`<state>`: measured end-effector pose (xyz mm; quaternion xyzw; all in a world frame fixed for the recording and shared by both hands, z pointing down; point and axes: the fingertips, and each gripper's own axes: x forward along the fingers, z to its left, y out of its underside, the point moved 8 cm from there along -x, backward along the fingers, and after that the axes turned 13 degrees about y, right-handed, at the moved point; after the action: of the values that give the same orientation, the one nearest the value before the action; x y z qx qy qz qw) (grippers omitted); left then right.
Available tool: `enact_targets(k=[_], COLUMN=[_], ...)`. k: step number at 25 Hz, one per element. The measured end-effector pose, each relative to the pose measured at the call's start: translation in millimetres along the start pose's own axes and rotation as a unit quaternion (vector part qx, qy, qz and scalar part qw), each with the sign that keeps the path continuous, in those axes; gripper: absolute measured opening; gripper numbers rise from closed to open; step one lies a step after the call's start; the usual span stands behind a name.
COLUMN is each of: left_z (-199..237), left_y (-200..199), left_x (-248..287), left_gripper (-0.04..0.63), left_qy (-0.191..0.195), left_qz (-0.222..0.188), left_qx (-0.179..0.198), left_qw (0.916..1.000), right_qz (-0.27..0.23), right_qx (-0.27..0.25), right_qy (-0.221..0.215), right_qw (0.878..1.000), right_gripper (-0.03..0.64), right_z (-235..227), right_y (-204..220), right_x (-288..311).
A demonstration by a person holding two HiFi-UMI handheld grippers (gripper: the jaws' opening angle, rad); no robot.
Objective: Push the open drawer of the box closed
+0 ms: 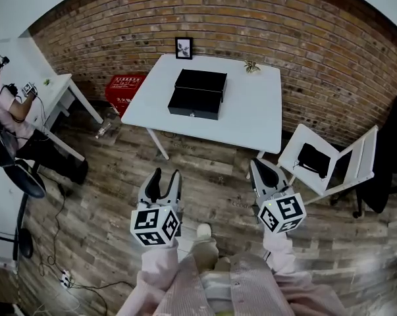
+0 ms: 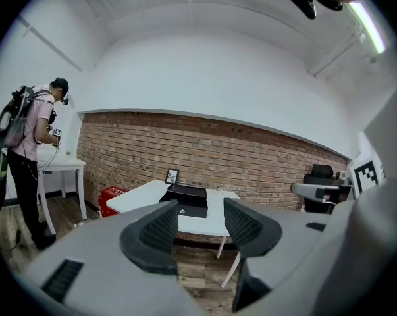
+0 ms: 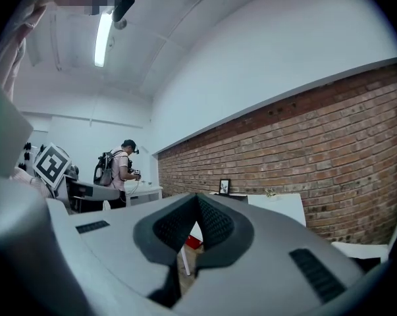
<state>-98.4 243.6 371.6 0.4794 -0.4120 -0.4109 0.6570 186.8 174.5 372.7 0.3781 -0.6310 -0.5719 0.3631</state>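
Head view: left gripper (image 1: 164,175) hovering over wood floor (image 1: 211,173), jaws standing spread, nothing between. Right gripper (image 1: 259,170) hovering alongside, jaws pressing together, empty. White folding chair (image 1: 317,160) sitting just ahead-right of right gripper. Well ahead of both, black box (image 1: 198,83) resting on white table (image 1: 251,110), open drawer (image 1: 194,108) jutting toward grippers. Picture frame (image 1: 184,47) standing beyond box.
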Motion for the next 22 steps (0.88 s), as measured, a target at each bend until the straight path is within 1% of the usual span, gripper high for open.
enact_targets(k=[14, 22], left_z=[77.1, 98.8], left_y=[-19.2, -17.1], left_x=[65.4, 90.2], left_gripper=[0.198, 0.198], left_qy=[0.027, 0.045], left_qz=[0.018, 0.031], left_qx=[-0.010, -0.009], left_qw=[0.9994, 0.9984], right_qz=[0.004, 0.011], right_qx=[0.019, 0.020], right_qy=[0.034, 0.043], right_qw=[0.999, 0.999], right_gripper=[0.003, 0.003], right_z=[7.1, 13.1], right_y=[-0.1, 8.5], right_x=[87.3, 116.3])
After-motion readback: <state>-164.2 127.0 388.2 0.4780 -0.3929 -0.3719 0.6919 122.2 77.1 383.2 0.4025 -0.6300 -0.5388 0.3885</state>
